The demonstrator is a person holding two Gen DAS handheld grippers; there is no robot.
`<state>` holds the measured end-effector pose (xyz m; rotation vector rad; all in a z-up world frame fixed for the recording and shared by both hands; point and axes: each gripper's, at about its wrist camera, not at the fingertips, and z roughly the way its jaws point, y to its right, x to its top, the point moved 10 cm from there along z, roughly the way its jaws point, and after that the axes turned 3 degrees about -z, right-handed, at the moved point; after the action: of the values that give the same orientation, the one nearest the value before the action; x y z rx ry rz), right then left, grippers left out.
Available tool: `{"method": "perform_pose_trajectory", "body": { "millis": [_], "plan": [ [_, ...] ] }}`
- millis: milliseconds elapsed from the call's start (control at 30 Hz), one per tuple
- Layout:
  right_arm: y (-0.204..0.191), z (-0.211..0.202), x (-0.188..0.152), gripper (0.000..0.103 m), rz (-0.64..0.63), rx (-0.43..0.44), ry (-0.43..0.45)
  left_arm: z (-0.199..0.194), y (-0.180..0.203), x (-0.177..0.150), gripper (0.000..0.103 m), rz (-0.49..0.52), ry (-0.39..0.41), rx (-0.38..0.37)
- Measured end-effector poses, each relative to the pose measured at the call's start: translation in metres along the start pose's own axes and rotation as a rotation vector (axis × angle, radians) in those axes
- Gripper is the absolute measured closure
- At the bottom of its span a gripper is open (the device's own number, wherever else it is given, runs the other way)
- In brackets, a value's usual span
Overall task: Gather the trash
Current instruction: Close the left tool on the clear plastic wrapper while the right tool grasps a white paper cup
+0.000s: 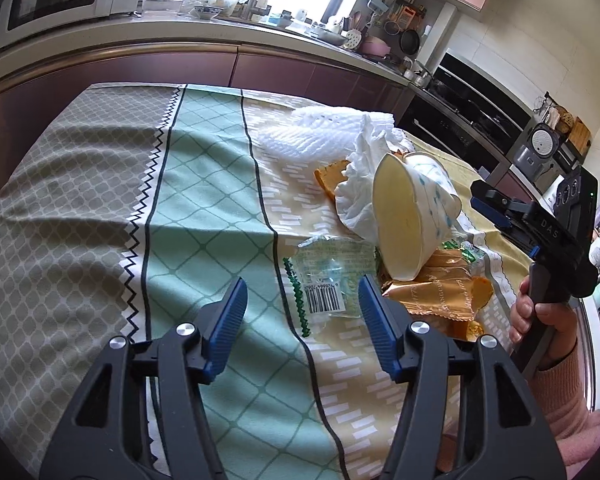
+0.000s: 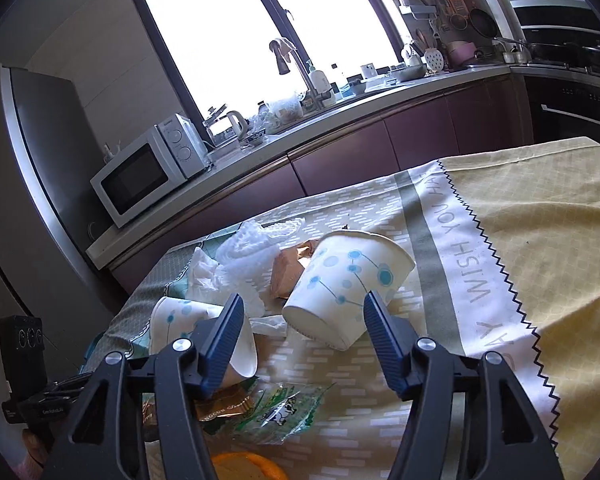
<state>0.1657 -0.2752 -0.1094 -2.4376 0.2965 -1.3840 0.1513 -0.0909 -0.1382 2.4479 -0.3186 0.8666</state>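
My left gripper [image 1: 303,290] stands open over the patterned tablecloth [image 1: 100,200]. A clear plastic wrapper with a barcode [image 1: 328,280] lies flat between its fingers, untouched. Just beyond are a tipped paper cup [image 1: 408,216], a gold wrapper [image 1: 432,292], crumpled tissue [image 1: 360,184] and a white foam net [image 1: 308,132]. My right gripper [image 2: 303,306] is open too. A blue-dotted paper cup [image 2: 348,284] lies on its side between and just beyond the fingertips. A second cup [image 2: 192,320] sits partly behind the left finger. A green wrapper [image 2: 284,408] lies under this gripper.
A hand [image 1: 540,316] holds the other gripper's handle at the table's right side. A kitchen counter with a microwave [image 2: 148,176] and a tap [image 2: 288,60] runs behind the table. A fridge [image 2: 32,160] stands at the left, an oven [image 1: 460,112] at the right. An orange scrap [image 2: 244,464] lies near the front.
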Motion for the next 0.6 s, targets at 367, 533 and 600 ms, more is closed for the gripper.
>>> {"method": "perform_pose_trajectory", "body": {
  "millis": [367,533,600],
  "plan": [
    [-0.014,-0.005,-0.003,0.042,-0.057,0.022,-0.009,0.026,0.013,-0.008,0.071,0.019,-0.057,-0.030],
    [-0.053,0.010,-0.026,0.047,-0.114,0.128,-0.103,0.024,0.017,-0.006,0.087,0.021,-0.046,-0.041],
    [-0.058,0.019,-0.034,0.058,-0.114,0.139,-0.140,0.021,0.016,-0.006,0.090,0.021,-0.043,-0.042]
  ]
}}
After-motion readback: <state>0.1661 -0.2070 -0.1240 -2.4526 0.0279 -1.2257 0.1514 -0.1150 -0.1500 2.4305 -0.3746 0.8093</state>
